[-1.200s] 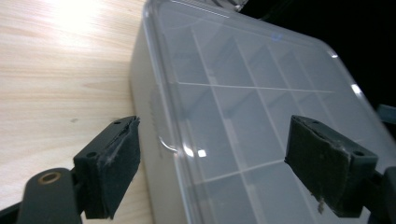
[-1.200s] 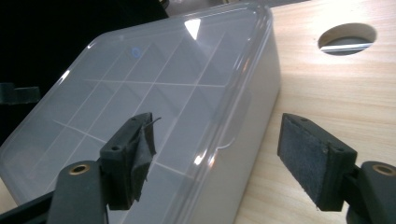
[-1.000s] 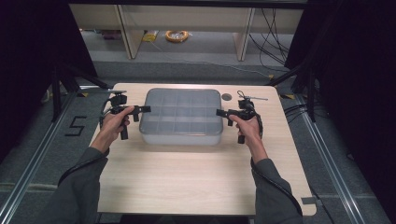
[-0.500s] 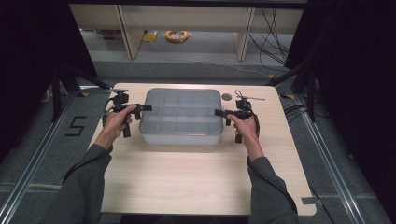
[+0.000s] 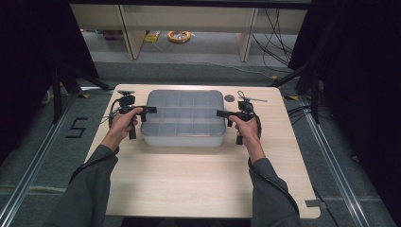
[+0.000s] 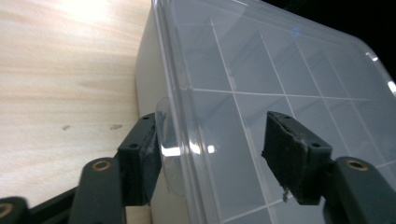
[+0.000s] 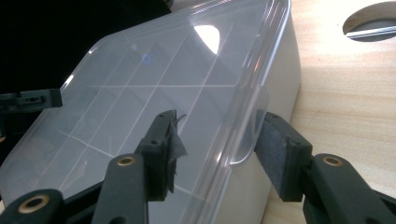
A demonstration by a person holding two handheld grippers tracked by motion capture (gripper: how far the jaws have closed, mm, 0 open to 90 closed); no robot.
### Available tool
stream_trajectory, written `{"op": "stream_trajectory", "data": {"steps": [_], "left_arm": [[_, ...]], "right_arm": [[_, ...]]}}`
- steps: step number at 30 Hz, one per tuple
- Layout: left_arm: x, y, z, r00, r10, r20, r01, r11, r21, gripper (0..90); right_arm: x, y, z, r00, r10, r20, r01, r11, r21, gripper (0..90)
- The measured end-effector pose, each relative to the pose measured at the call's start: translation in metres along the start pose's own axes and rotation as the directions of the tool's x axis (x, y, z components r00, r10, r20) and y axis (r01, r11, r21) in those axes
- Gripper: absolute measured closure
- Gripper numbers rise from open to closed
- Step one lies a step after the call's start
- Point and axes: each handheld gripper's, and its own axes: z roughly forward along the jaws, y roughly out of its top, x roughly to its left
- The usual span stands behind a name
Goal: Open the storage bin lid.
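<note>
A clear plastic compartment box (image 5: 184, 118) sits in the upper middle of the high view, on the pale wooden desk (image 5: 198, 184), with its transparent lid (image 6: 280, 93) on top. The person's 2 hands come up from the bottom edge, 1 at each short end of the box.

The left hand-held gripper (image 5: 147, 110) is at the box's left end. In the left gripper view its jaws straddle the lid's edge: 1 pad touches or nearly touches the small clear tab (image 6: 168, 140) sticking out from the rim at lower center, while the other pad hangs above the lid, apart from it. The jaws have just been closing, with the lid edge between them, but they do not yet pinch it.

The right hand-held gripper (image 5: 222, 113) mirrors this at the box's right end. In the right gripper view, 1 pad sits just beside the lid's tab (image 7: 250, 135) at center right and the other stands above the lid surface. These jaws have also just been closing around the rim and are still partly spread.

Judging from this, the approach is done and both grips are being taken. Clamping the 2 tabs and lifting the lid off remain; the lid still lies flat on the box.

A round hole (image 5: 230, 98) in the desk lies just beyond the box's upper right corner.
</note>
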Motion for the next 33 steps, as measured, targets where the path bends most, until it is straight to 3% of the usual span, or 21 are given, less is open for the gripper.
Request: {"op": "stream_trajectory", "data": {"steps": [2,3,4,5,6,7,13,14,16,17,18,20,21,22,23,25,26,30,31,32,33], "left_arm": [[0.0,0.0,-0.001,1.0,0.001,0.002,-0.001,1.0,-0.001,41.4],[0.001,0.0,-0.003,0.9999,-0.014,0.006,0.014,0.9998,-0.012,43.3],[0.001,0.0,-0.003,0.9999,-0.014,0.006,0.014,0.9998,-0.012,44.6],[0.002,0.0,-0.006,0.9997,-0.02,0.014,0.02,0.9995,-0.026,45.5],[0.002,0.0,-0.006,0.9997,-0.02,0.014,0.02,0.9995,-0.026,46.2],[0.001,0.0,-0.007,0.9998,-0.016,0.013,0.017,0.9995,-0.028,46.6],[-0.002,0.003,-0.012,0.9999,-0.015,0.003,0.015,0.999,-0.041,49.2],[-0.002,0.003,-0.014,0.9999,-0.012,0.0,0.012,0.9991,-0.041,49.6],[-0.001,0.003,-0.015,0.9998,-0.017,0.012,0.018,0.9987,-0.047,50.6],[0.0,0.003,-0.019,0.9986,-0.047,0.025,0.048,0.9973,-0.056,51.6],[0.0,0.003,-0.019,0.9986,-0.047,0.025,0.048,0.9973,-0.056,52.7],[0.0,0.004,-0.022,0.9981,-0.049,0.038,0.051,0.9965,-0.066,53.6],[-0.003,0.006,-0.026,0.9987,-0.037,0.034,0.039,0.9968,-0.07,53.8],[-0.003,0.006,-0.026,0.9987,-0.037,0.034,0.039,0.9968,-0.07,53.9],[-0.004,0.006,-0.028,0.9989,-0.035,0.033,0.037,0.9966,-0.074,54.0],[-0.006,0.008,-0.033,0.999,-0.029,0.035,0.031,0.9962,-0.082,54.3],[-0.006,0.009,-0.035,0.9991,-0.015,0.039,0.018,0.9963,-0.084,55.0],[-0.01,0.01,-0.043,0.9992,-0.009,0.038,0.013,0.9941,-0.108,56.1],[-0.012,0.011,-0.047,0.9992,-0.007,0.038,0.012,0.9924,-0.123,56.7],[-0.012,0.011,-0.047,0.9992,-0.007,0.038,0.012,0.9924,-0.123,57.0],[-0.015,0.012,-0.052,0.9991,-0.002,0.042,0.007,0.9914,-0.131,57.1]], "right_arm": [[0.003,0.0,-0.001,0.9999,0.015,0.001,-0.015,1.0,0.003,51.0],[-0.001,0.0,0.0,0.9998,-0.018,0.012,0.018,1.0,-0.015,52.1],[-0.001,0.0,0.0,0.9998,-0.018,0.012,0.018,1.0,-0.015,52.1],[0.004,-0.001,-0.003,0.9983,0.058,0.002,-0.058,0.998,0.002,53.6],[0.004,-0.001,-0.003,0.9983,0.058,0.002,-0.058,0.998,0.002,53.6],[-0.001,-0.001,-0.003,0.9999,-0.017,0.002,0.017,0.999,-0.039,55.2],[-0.003,-0.003,-0.006,0.9999,-0.004,-0.013,0.003,0.997,-0.076,59.2],[0.0,-0.004,-0.009,0.9996,0.027,-0.011,-0.028,0.996,-0.09,60.8],[-0.001,-0.004,-0.011,0.9992,0.035,-0.018,-0.037,0.992,-0.121,65.0],[-0.002,-0.004,-0.013,0.9974,0.057,-0.044,-0.063,0.989,-0.136,66.2],[-0.003,-0.004,-0.014,0.9978,0.039,-0.054,-0.047,0.988,-0.149,66.5],[0.002,-0.003,-0.016,0.9959,0.07,-0.057,-0.077,0.988,-0.137,66.7],[0.0,-0.002,-0.017,0.9989,0.018,-0.043,-0.025,0.987,-0.16,67.6],[0.0,-0.002,-0.017,0.9989,0.018,-0.043,-0.025,0.987,-0.16,67.6],[0.005,-0.001,-0.019,0.9969,0.058,-0.054,-0.065,0.986,-0.154,68.2],[0.007,0.0,-0.021,0.9968,0.051,-0.062,-0.061,0.983,-0.172,69.4],[0.006,0.001,-0.024,0.998,0.015,-0.061,-0.026,0.982,-0.186,70.4],[0.014,0.003,-0.03,0.9966,0.04,-0.072,-0.052,0.983,-0.178,71.4],[0.016,0.004,-0.032,0.9967,0.031,-0.074,-0.045,0.981,-0.189,72.3],[0.014,0.005,-0.033,0.9975,-0.015,-0.069,0.0,0.979,-0.203,72.8],[0.017,0.005,-0.035,0.9977,0.001,-0.068,-0.015,0.979,-0.203,73.3]]}}
